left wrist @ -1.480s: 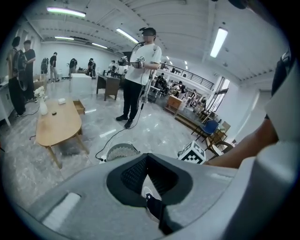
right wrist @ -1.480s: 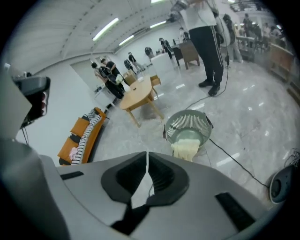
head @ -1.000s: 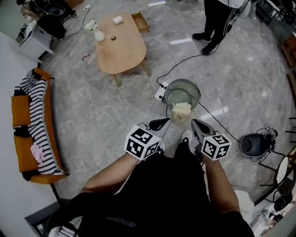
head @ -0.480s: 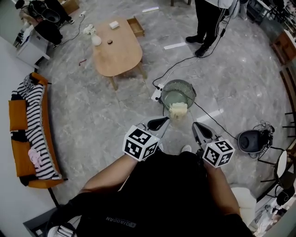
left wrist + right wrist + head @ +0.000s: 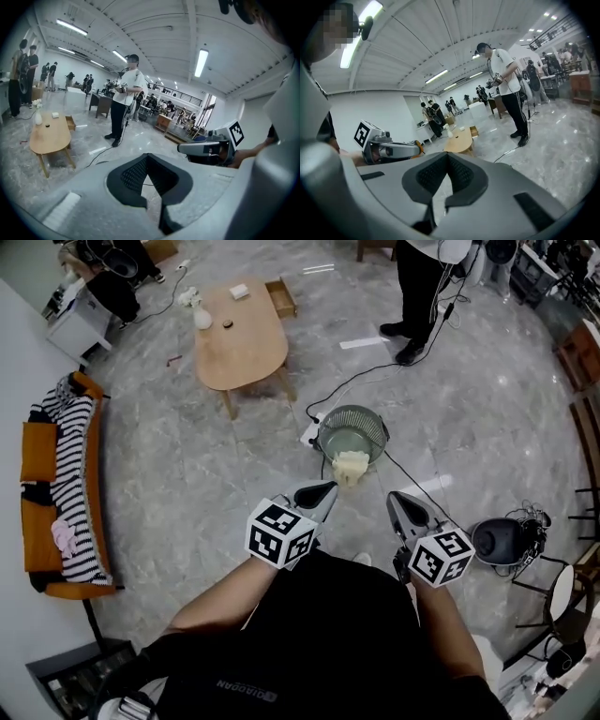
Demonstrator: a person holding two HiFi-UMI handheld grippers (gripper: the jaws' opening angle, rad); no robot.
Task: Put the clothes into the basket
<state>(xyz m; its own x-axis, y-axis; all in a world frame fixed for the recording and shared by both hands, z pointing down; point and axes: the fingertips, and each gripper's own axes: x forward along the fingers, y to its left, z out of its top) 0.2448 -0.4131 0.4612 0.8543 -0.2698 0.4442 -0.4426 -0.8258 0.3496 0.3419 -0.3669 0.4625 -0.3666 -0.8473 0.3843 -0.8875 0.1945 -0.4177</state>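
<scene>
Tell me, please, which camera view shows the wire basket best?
The head view: the wire basket stands whole on the floor, a cream garment hanging over its near rim. Neither gripper view shows it.

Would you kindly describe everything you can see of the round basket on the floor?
The basket is round, with dark wire-mesh walls and a pale greenish inside. It stands upright on the grey stone-look floor, nearer the person than the wooden table. A cream cloth hangs over its near rim and spills outside. A white power strip lies close by its left side, and black cables run past it.
</scene>
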